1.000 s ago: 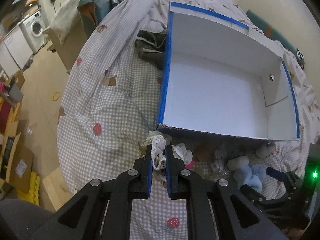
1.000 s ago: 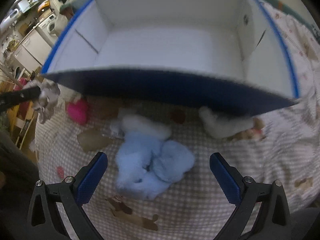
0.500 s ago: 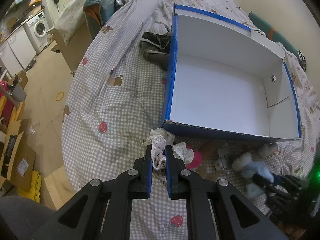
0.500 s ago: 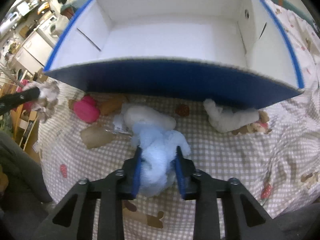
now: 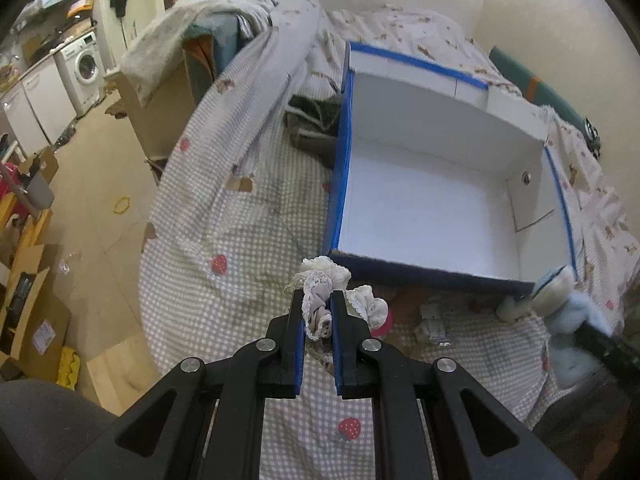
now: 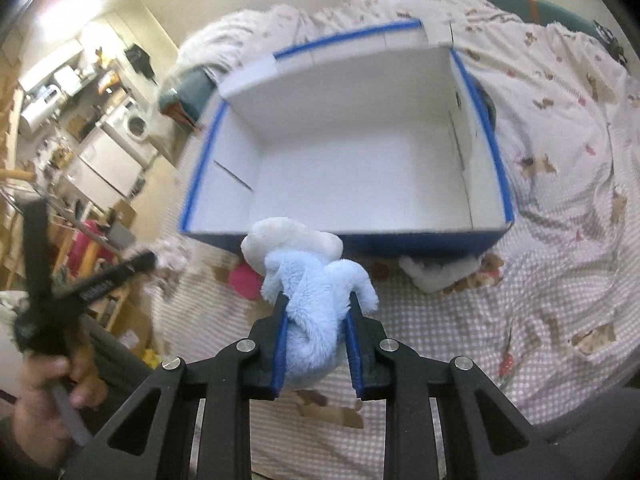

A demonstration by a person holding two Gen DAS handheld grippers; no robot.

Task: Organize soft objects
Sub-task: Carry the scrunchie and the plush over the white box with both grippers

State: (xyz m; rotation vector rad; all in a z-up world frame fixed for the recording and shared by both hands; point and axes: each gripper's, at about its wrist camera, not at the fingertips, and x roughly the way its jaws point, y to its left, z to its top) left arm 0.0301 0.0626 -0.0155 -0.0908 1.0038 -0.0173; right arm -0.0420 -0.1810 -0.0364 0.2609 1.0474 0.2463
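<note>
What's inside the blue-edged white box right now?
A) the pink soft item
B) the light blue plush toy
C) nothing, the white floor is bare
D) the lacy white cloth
C: the box shows only bare white floor in both wrist views. The blue plush toy is clamped in the right gripper in front of it, the lacy cloth is pinched in the left gripper, and the pink item lies on the bedspread outside.

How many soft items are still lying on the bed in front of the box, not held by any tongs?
2 clearly: a pink item left of the held blue plush, and a white plush against the box front wall. More may be hidden.
</note>
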